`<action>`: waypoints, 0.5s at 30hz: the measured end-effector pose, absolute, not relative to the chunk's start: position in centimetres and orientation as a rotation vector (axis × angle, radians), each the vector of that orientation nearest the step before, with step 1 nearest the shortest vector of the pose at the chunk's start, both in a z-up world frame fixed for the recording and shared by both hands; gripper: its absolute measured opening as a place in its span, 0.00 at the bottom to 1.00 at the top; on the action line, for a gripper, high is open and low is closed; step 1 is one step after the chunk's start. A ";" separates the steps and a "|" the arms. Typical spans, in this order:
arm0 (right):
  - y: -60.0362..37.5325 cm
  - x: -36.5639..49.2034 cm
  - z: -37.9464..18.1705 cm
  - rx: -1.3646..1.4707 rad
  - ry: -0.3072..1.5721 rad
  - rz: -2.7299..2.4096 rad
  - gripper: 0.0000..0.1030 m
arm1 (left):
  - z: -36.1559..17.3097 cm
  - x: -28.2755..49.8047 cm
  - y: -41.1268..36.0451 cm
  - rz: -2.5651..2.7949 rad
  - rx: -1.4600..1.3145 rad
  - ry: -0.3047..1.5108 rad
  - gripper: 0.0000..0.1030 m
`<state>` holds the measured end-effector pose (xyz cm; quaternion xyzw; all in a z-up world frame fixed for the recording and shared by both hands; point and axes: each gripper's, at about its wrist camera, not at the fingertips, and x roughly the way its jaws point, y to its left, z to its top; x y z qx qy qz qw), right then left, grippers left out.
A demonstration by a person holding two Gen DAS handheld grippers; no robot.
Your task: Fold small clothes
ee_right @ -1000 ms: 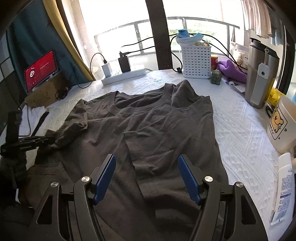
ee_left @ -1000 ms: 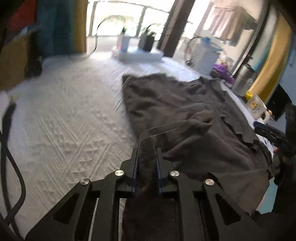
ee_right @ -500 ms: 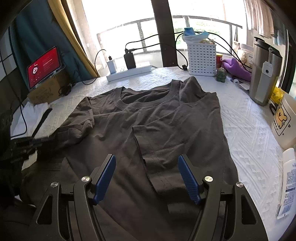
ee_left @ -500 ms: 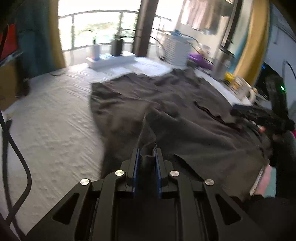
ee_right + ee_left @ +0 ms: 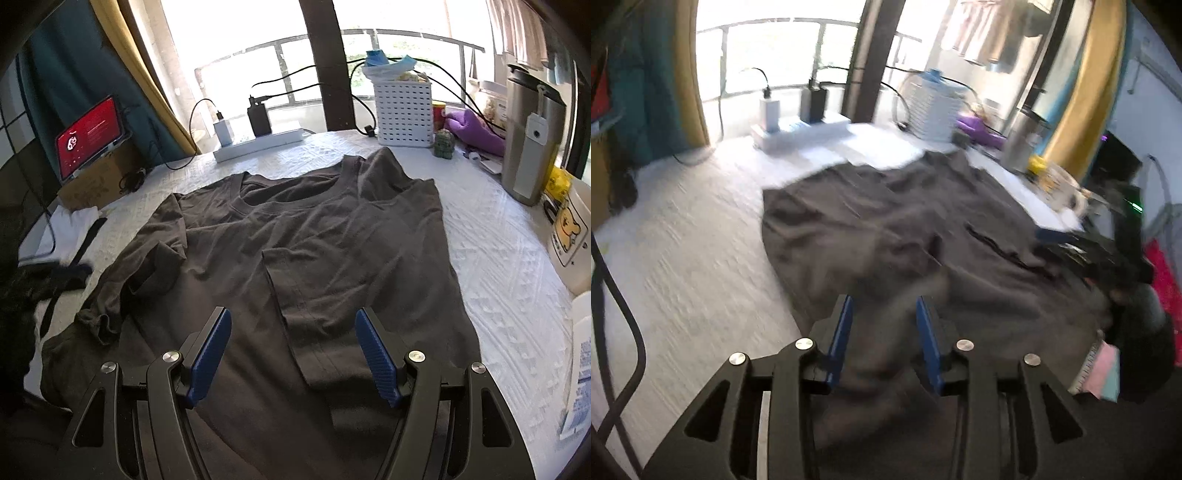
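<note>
A white textured cover spreads over the bench (image 5: 498,258), whose near edge is cut off by both views. On it lies the dark grey T-shirt (image 5: 332,251), front up with its neckline toward the window; its right side is folded inward so a sleeve edge lies down the middle of the chest, and its left sleeve (image 5: 147,273) sits bunched and turned over onto the body. The hem is hidden beneath the gripper frames. The left wrist view is smeared by motion blur, so folds in the T-shirt (image 5: 905,236) are hard to read there. A steel tumbler (image 5: 532,136) stands upright at the right edge of the bench, a white perforated basket (image 5: 404,110) near the window, a white power strip (image 5: 258,144) beside it, and a red-screened tablet (image 5: 92,136) leans on a cardboard box at the far left. The right gripper (image 5: 293,354) hovers over the lower shirt with its blue pads wide apart, nothing between them. The left gripper (image 5: 884,332) has its pads apart over the rumpled sleeve area; the blur makes it unclear whether cloth touches them. It shows only as a dark blurred shape at the left edge of the right wrist view.
</note>
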<state>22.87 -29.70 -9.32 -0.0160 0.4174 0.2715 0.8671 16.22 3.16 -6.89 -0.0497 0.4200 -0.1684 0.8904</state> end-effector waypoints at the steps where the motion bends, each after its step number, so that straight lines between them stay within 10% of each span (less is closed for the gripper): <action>1: -29.5 23.0 -9.3 -0.036 0.872 0.576 0.70 | -7.3 17.5 2.9 -0.333 -0.090 0.886 0.34; 15: -29.7 23.8 -9.5 -0.048 0.884 0.561 0.70 | -11.1 23.5 -5.1 -0.392 0.135 1.009 0.35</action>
